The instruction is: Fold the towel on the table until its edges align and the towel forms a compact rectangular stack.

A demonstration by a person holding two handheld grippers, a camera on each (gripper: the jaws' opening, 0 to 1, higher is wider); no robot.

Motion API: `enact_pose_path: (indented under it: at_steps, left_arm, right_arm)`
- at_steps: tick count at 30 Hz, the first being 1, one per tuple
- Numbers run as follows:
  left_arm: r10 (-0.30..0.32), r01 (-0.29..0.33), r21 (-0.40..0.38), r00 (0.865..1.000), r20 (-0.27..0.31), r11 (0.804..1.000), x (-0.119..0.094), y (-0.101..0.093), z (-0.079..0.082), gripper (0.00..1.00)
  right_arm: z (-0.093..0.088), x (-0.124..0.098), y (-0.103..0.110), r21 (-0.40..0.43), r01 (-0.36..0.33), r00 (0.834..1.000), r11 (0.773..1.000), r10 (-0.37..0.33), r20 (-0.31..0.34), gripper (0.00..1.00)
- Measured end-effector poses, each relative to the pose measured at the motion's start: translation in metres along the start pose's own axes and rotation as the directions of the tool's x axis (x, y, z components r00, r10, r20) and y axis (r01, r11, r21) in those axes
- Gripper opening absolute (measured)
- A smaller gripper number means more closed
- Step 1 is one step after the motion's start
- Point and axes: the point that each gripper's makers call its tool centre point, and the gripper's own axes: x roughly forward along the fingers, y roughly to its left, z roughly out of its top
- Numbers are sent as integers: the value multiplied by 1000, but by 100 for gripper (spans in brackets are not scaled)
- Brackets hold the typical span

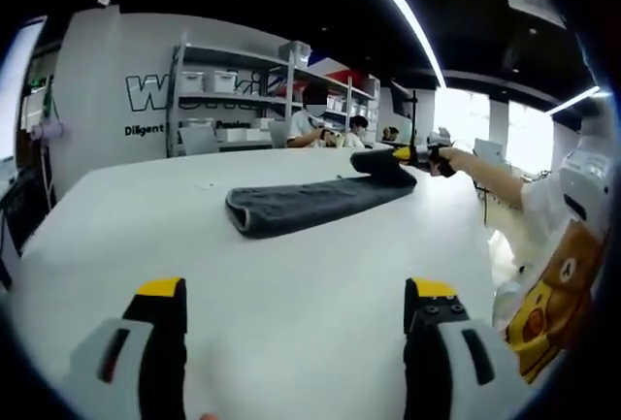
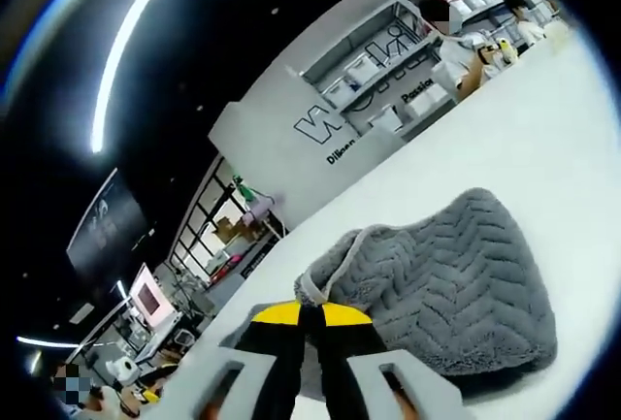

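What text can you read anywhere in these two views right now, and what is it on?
"W": large outlined letter on the white wall behind the shelving; the rest of that word is hidden.
"Diligent": small dark print below it, left gripper view; cut off by the shelving.
"Passion": small print on the same wall, right gripper view.
Bin labels: too small to read.

The left gripper view is sitting low over the table (image 1: 291,274), looking level across it at the towel (image 1: 310,202) from well back. The right gripper view is pressing right up against one end of the towel (image 2: 456,274), rolled steeply sideways. Both views are sharing the towel, the table and the lettered wall (image 1: 107,100) behind it.
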Motion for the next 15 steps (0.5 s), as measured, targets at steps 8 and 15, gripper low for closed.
enact_pose_path:
  at_steps: [8,15]
  left_arm:
    - [-3,4,-8,1000,10,1000,-2,3,-1,98]
    - [1,-1,-17,1000,15,1000,-4,7,-4,97]
  right_arm:
    - [-9,15,18,14,-43,999,999,43,-27,5]
    - [-12,24,27,6,-54,998,999,54,-39,5]
